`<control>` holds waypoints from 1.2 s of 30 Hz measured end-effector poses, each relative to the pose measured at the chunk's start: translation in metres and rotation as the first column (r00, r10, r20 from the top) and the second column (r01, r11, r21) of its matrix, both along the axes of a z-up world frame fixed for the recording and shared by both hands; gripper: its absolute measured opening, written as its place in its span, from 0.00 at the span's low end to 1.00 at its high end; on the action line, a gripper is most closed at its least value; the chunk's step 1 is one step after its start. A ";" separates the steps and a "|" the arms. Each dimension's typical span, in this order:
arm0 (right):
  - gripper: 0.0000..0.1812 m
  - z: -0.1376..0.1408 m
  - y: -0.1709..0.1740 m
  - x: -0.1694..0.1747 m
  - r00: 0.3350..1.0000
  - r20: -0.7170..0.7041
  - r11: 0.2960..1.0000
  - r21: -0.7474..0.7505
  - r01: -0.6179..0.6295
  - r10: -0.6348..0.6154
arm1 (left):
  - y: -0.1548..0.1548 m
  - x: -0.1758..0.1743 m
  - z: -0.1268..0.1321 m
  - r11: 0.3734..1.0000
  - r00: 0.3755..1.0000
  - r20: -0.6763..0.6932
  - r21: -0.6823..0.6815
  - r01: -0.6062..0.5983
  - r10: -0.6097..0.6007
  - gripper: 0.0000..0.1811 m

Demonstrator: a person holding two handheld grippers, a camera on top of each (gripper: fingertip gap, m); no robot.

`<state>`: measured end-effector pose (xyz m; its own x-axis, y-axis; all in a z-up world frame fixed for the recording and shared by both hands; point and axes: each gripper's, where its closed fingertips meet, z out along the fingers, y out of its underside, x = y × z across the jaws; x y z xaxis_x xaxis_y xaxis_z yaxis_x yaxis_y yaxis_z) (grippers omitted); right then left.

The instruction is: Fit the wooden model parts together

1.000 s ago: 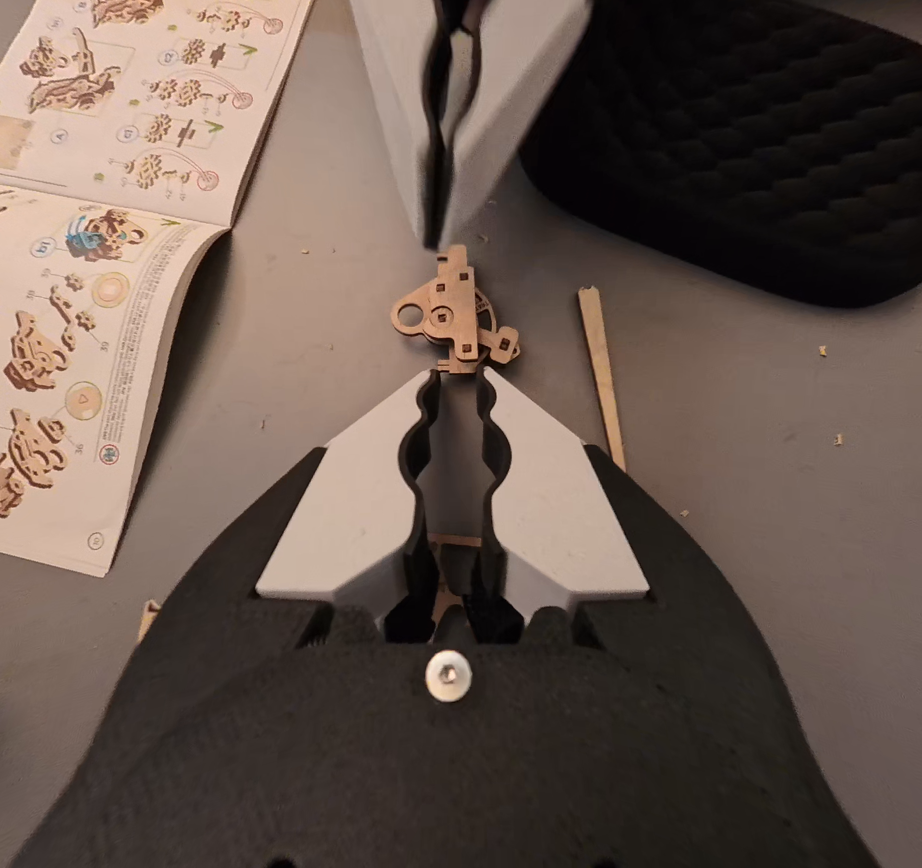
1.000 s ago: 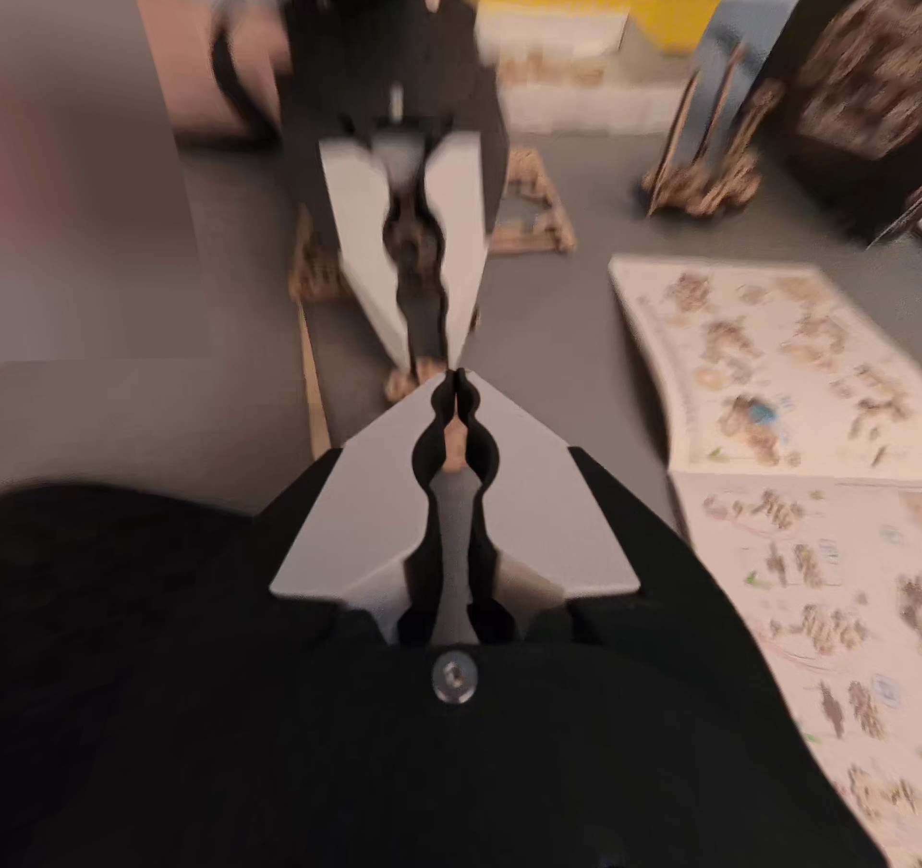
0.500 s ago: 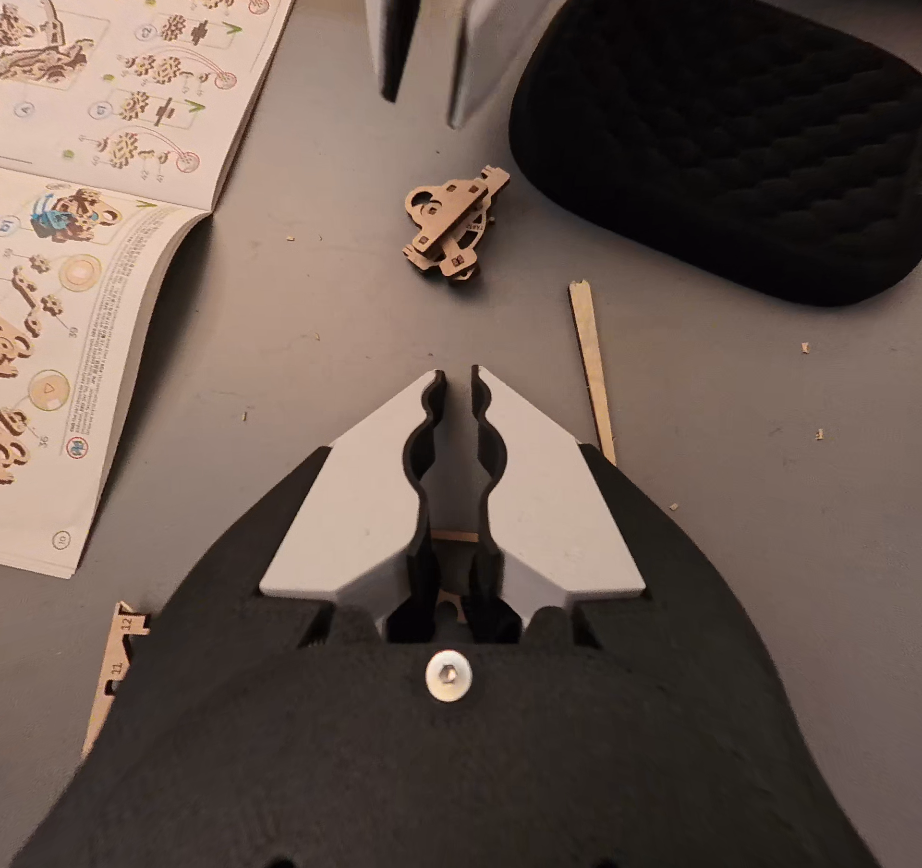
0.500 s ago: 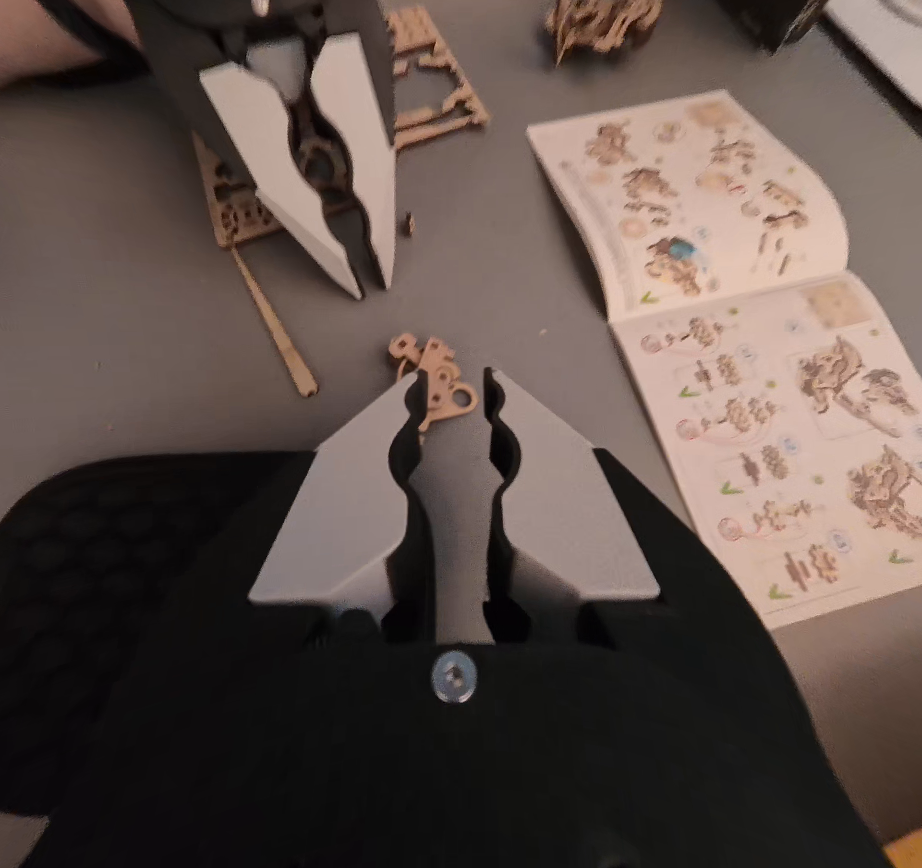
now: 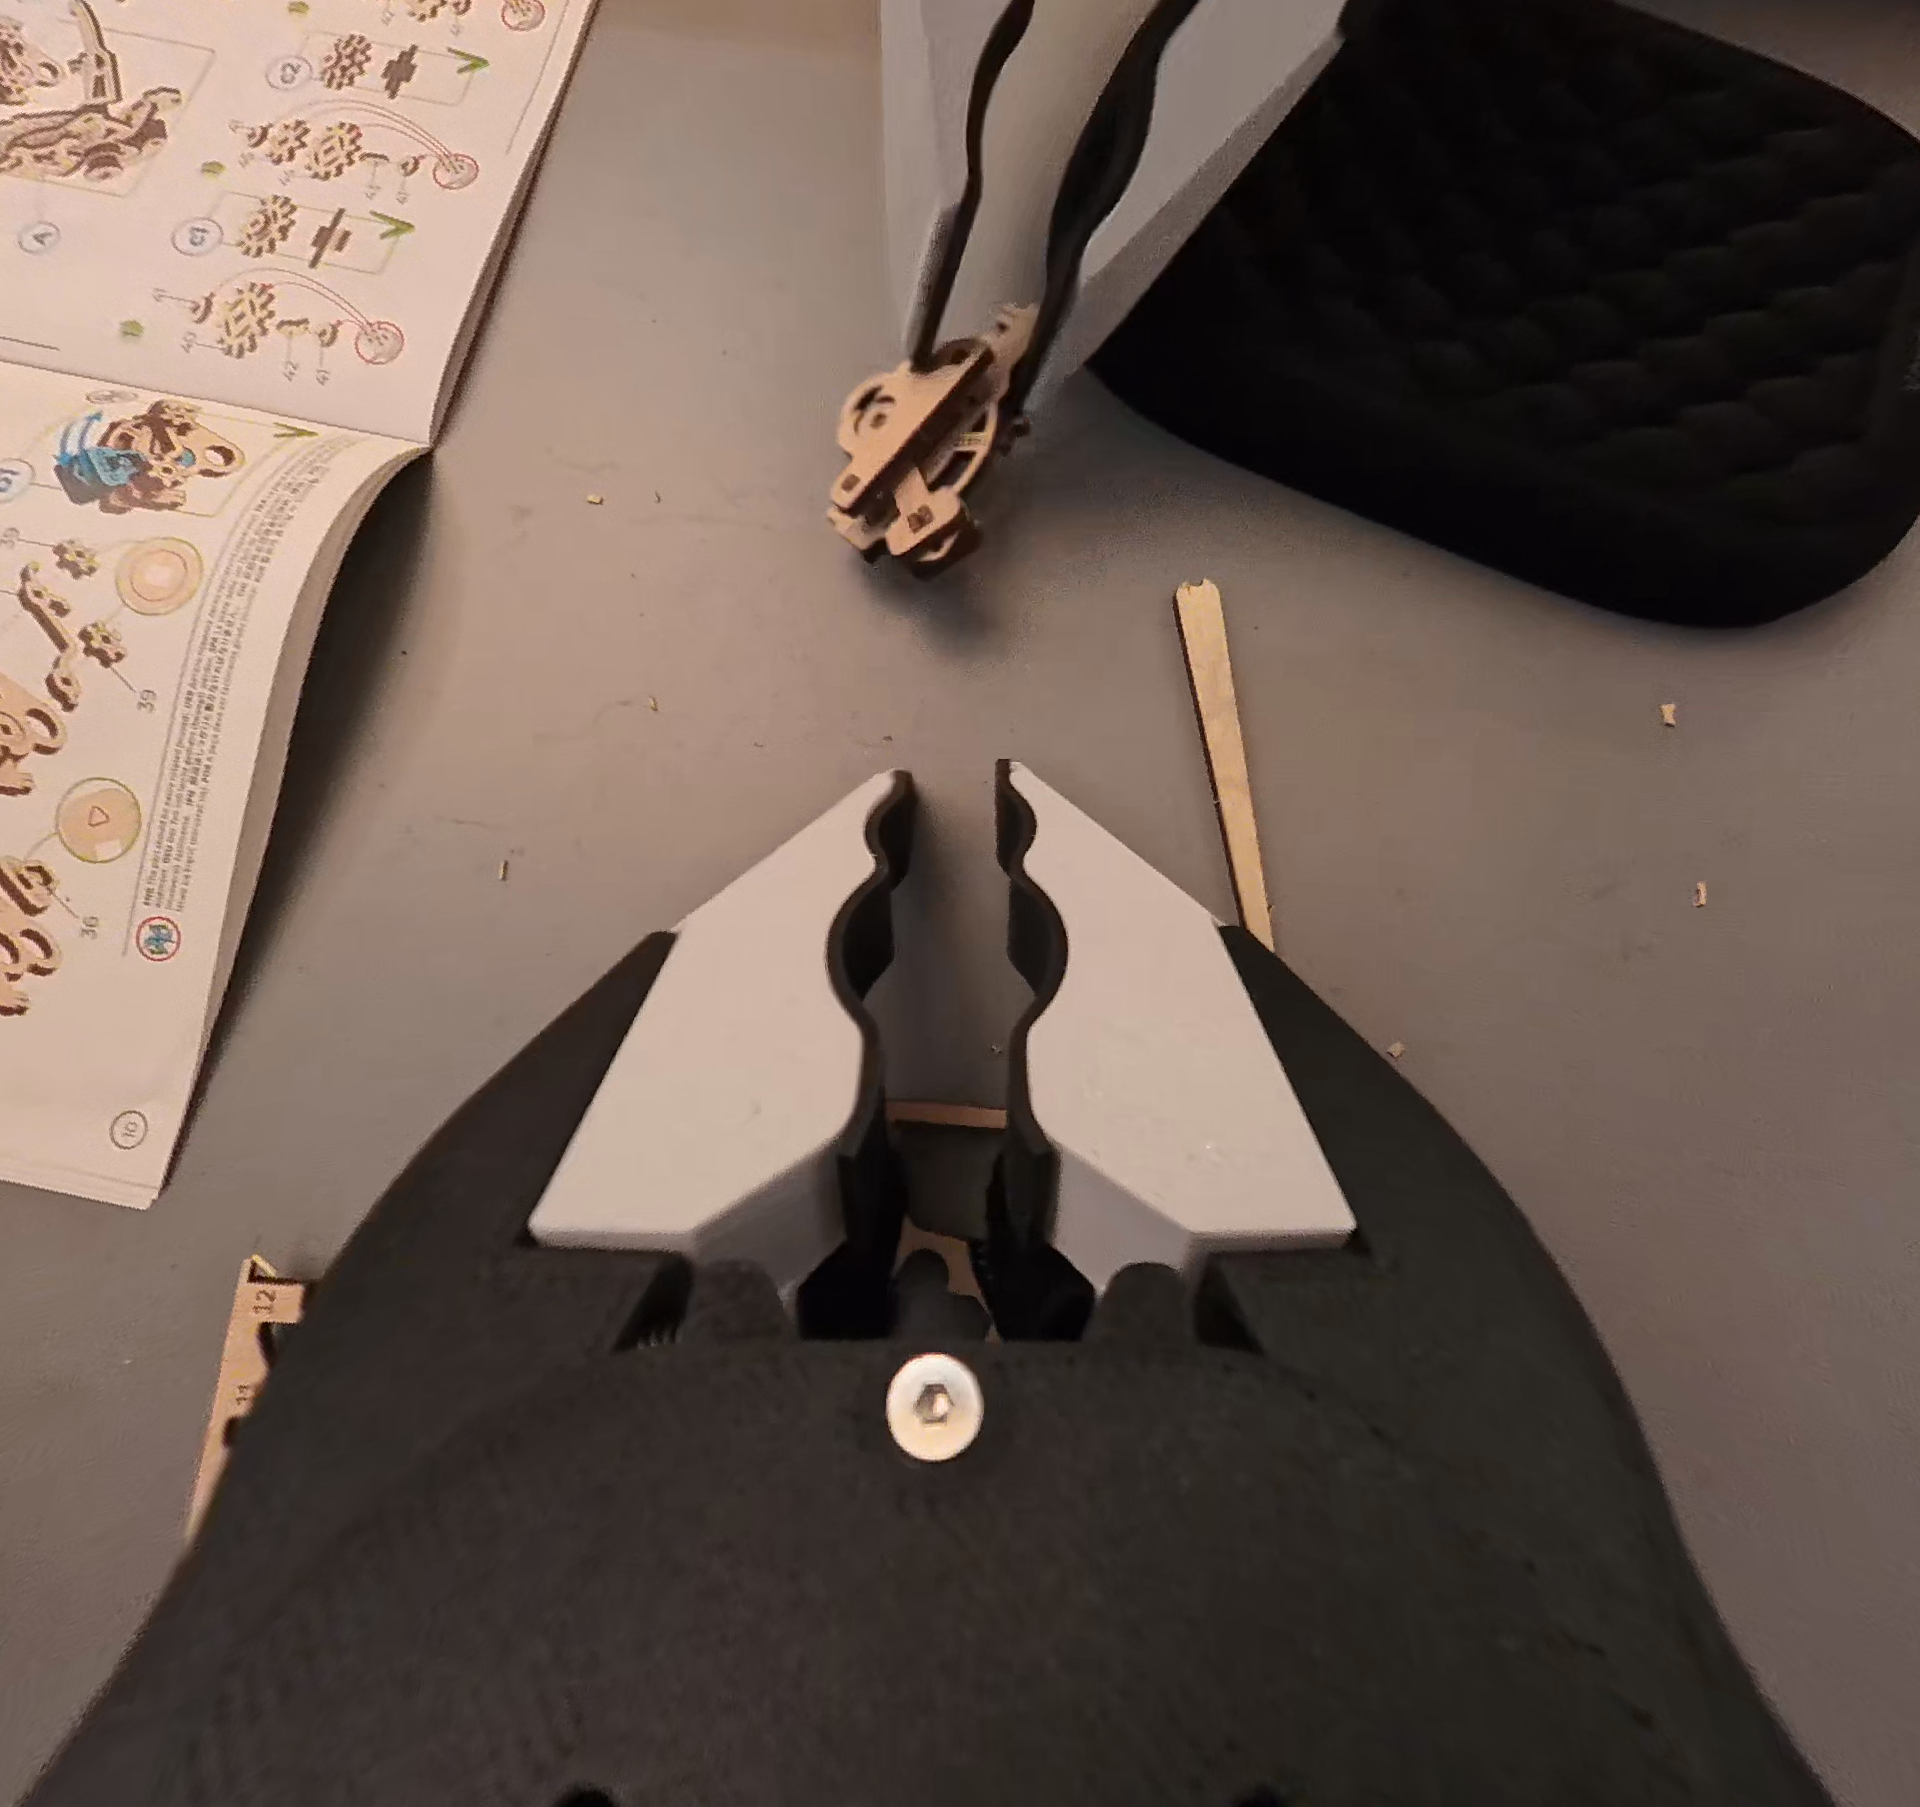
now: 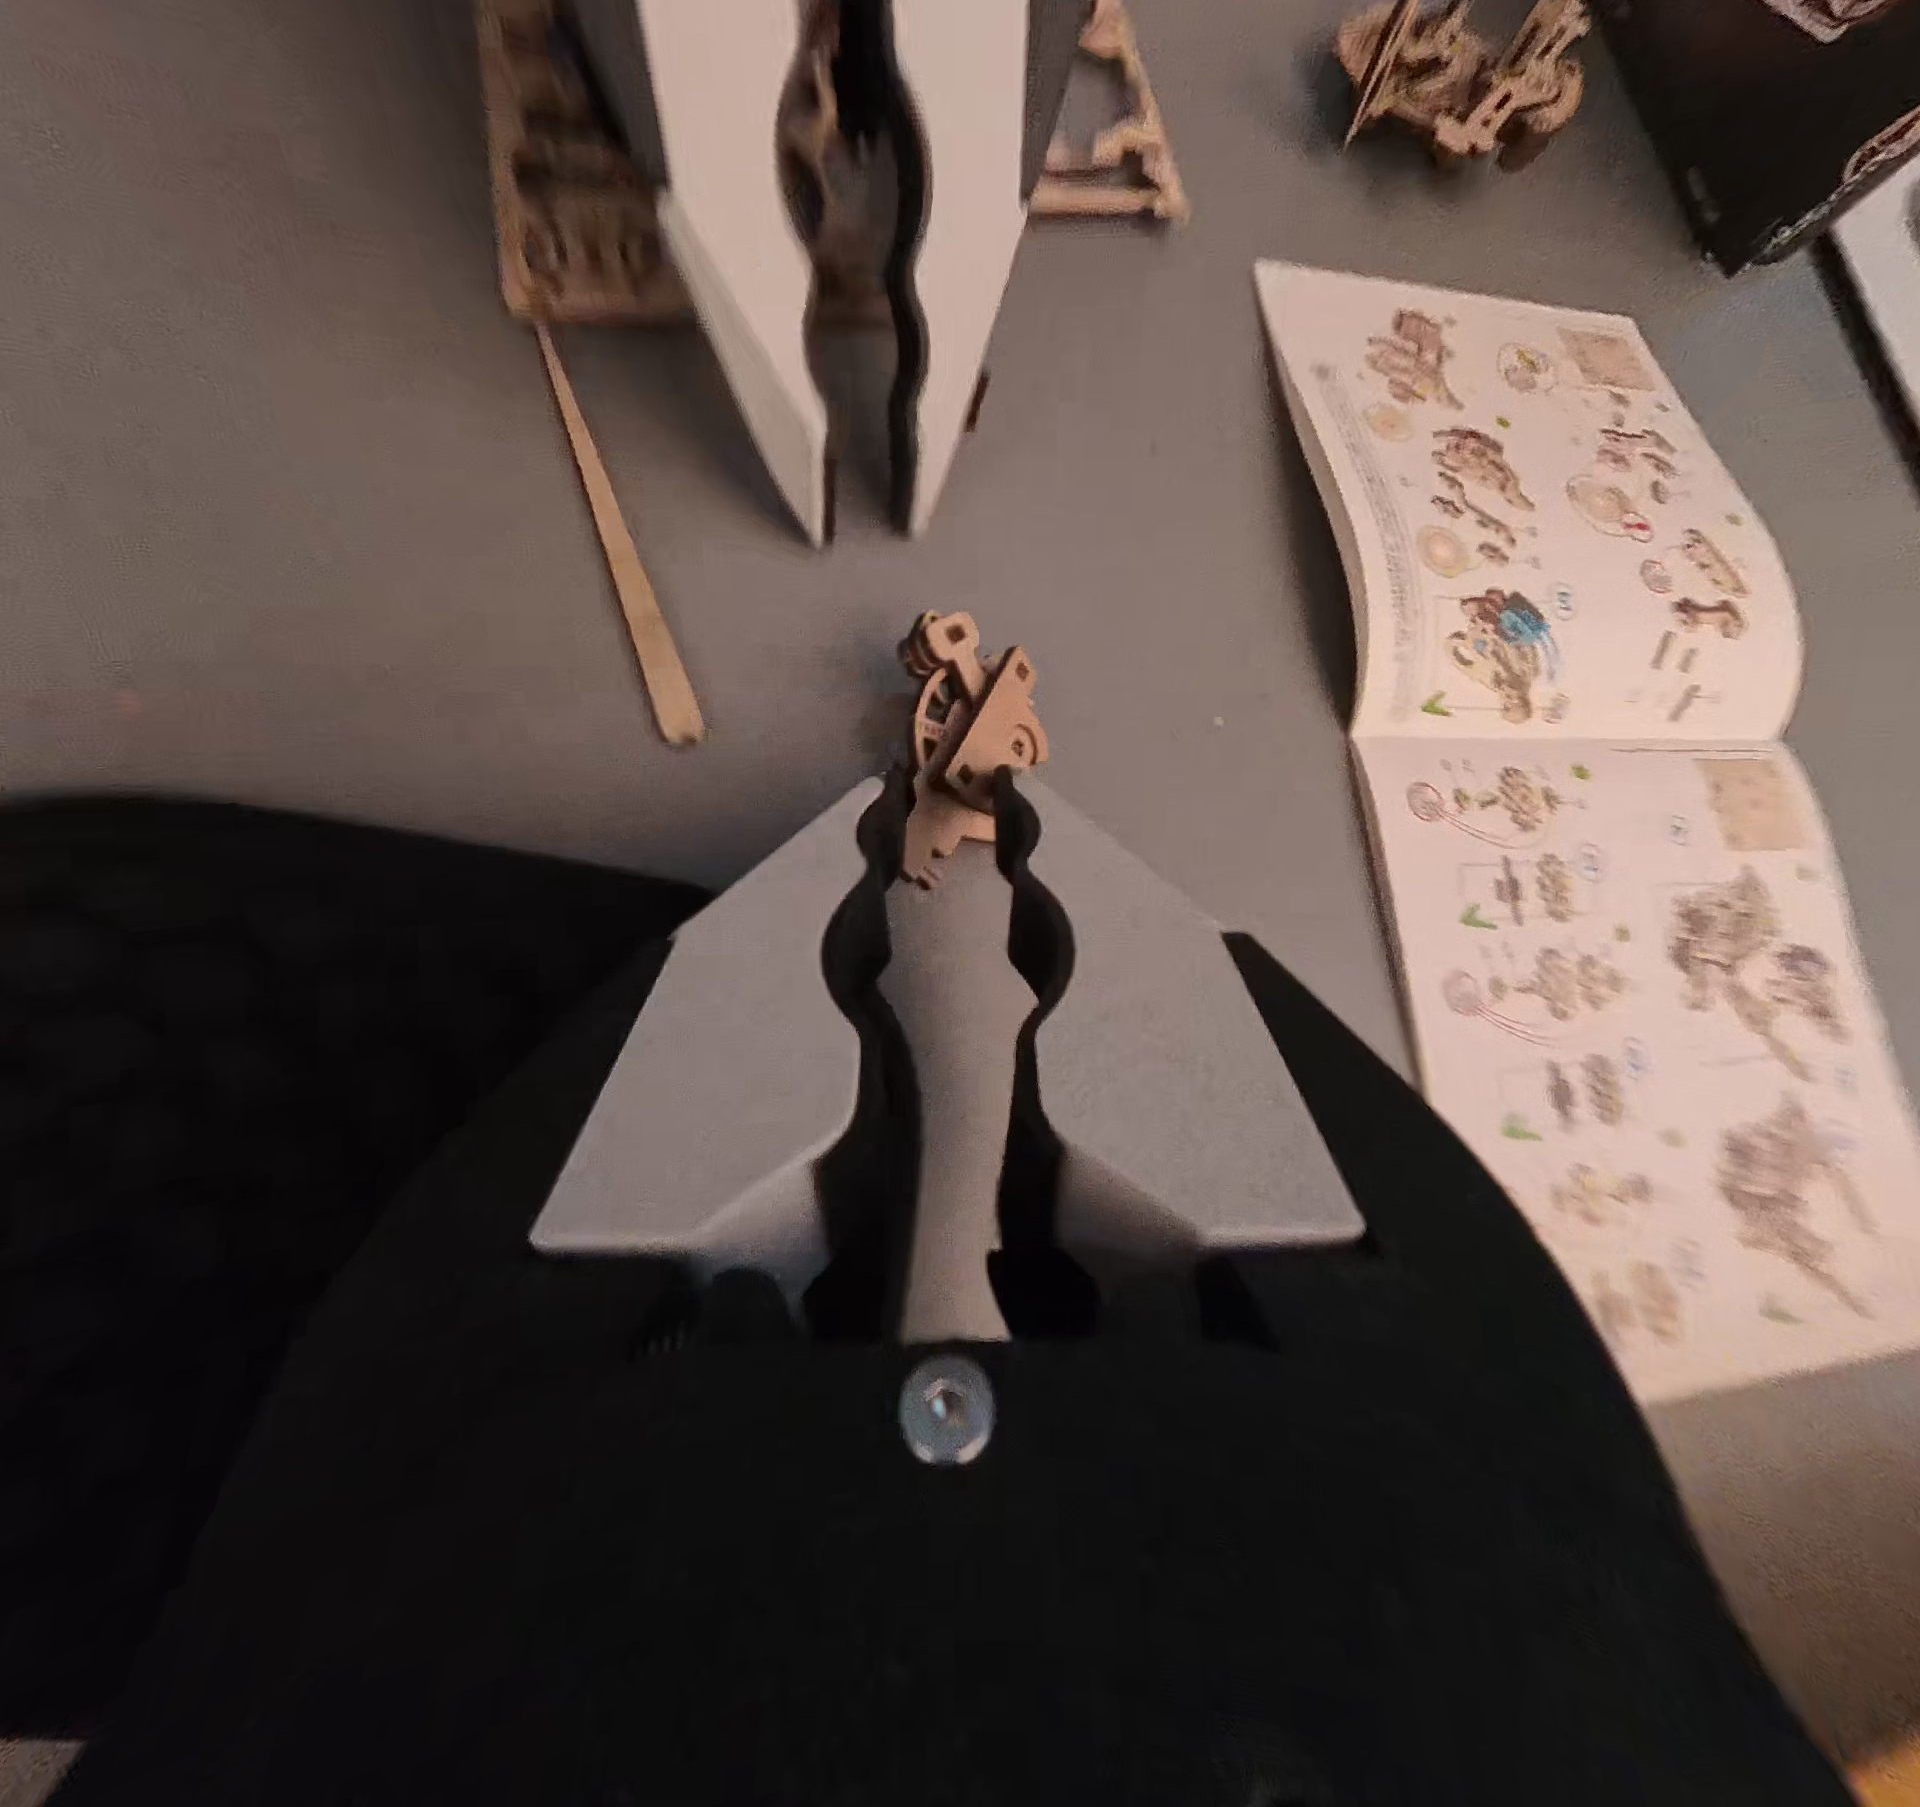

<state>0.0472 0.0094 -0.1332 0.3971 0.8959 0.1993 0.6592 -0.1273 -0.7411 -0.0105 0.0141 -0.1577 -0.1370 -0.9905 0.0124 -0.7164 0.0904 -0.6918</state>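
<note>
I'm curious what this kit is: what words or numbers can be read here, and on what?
On the instruction booklet: step numbers and fine print, which I don't repeat.
On the wooden sheet: engraved part numbers, likewise not repeated.
On the dark box: print too blurred to read.
On the wooden model part: none visible.

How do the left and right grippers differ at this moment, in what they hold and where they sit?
The right gripper has its jaws closed on the wooden model assembly, while the left gripper is empty, jaws slightly apart. The right gripper's tips are at the assembly; the left gripper sits back from it over bare table. Both have grey fingers with wavy black pads.
</note>
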 end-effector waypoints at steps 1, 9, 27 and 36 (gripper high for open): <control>0.08 0.007 -0.001 -0.005 0.996 -0.087 0.999 -0.049 0.000 -0.004 | 0.001 0.002 0.001 1.000 1.000 0.007 0.017 -0.005 0.005 0.15; 0.08 0.041 -0.016 -0.027 0.883 -0.468 0.930 -0.340 -0.138 -0.040 | -0.010 0.024 0.046 0.965 0.965 0.247 0.260 0.026 -0.092 0.27; 0.15 0.065 -0.007 -0.030 0.815 -0.578 0.964 -0.241 -0.114 -0.048 | -0.017 0.020 0.073 0.919 0.938 0.327 -0.393 0.024 0.115 0.07; 0.11 0.062 -0.003 -0.034 0.748 -0.647 0.911 -0.384 -0.152 -0.148 | -0.024 0.020 0.076 0.705 0.948 0.250 -0.708 0.042 0.195 0.07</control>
